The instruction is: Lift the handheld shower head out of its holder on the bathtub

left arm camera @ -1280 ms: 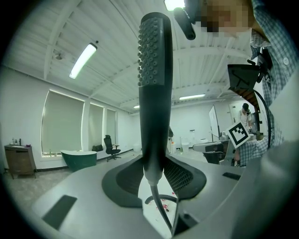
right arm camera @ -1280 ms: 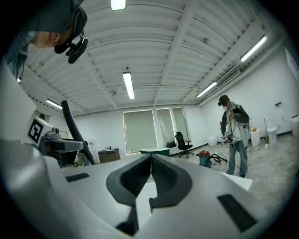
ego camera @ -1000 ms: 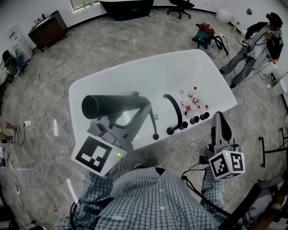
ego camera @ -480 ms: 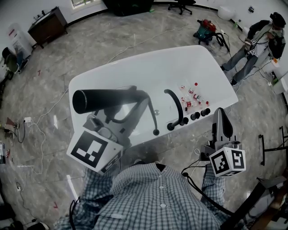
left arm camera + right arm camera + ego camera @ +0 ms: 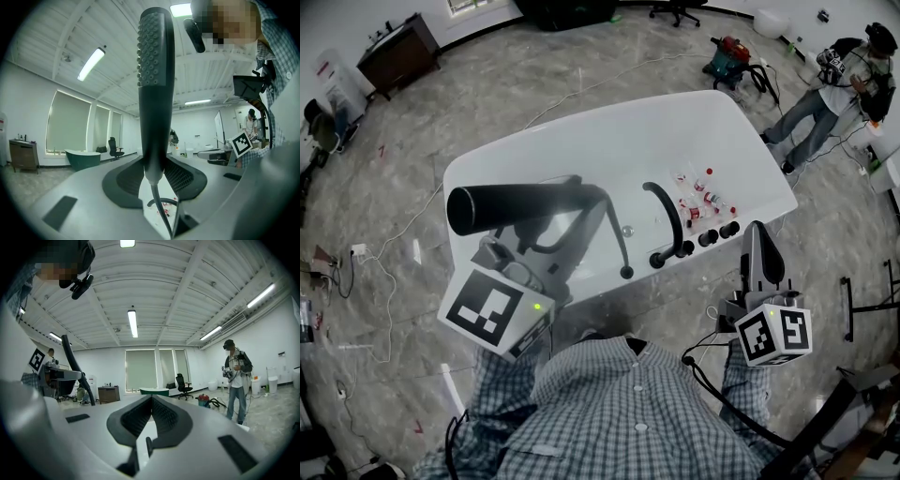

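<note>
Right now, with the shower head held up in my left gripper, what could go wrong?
1. The jaws of the left gripper clamp only the hose end of the shower head, so the long head might swing or slip.
2. The hose trails down beside the faucet; pulling further may snag it there or sweep the small bottles beyond.

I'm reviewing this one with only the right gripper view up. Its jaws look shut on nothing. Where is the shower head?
Observer: The left gripper is shut on the shower head, clamped on its handle.
Operator: Is it out of the holder?
Observer: In the head view it is held above the bathtub, and only its hose runs down to the deck.
Operator: Where is my right gripper?
Observer: The right gripper is at the tub's near edge, beside the knobs.
</note>
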`<control>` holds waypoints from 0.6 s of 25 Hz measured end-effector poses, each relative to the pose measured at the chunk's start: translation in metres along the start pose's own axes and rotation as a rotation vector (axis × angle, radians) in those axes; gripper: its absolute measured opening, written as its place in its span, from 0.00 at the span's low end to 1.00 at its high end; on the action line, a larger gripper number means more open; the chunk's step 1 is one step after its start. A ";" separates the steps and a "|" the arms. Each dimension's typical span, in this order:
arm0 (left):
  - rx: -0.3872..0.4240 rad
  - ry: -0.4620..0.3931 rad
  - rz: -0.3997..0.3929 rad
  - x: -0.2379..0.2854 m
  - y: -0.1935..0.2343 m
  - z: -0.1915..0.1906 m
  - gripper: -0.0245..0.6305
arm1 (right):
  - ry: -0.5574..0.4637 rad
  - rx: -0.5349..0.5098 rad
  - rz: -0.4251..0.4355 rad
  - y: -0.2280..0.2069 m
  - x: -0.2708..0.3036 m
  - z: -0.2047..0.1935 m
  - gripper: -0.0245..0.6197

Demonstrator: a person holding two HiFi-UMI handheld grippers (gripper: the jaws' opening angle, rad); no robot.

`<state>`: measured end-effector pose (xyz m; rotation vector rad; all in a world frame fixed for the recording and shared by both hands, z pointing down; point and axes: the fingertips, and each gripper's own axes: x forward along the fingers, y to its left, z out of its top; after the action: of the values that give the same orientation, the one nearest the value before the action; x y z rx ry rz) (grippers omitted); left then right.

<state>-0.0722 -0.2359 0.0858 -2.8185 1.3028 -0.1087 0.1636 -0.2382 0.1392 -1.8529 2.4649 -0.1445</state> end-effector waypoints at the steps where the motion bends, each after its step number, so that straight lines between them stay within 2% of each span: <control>1: 0.000 -0.001 0.000 0.000 0.000 0.000 0.23 | 0.001 -0.003 0.001 0.000 0.000 0.000 0.06; 15: 0.007 0.023 -0.014 0.000 0.000 -0.001 0.23 | 0.012 -0.014 0.004 0.004 0.002 0.002 0.06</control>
<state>-0.0720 -0.2360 0.0871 -2.8293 1.2841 -0.1461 0.1595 -0.2387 0.1364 -1.8572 2.4839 -0.1384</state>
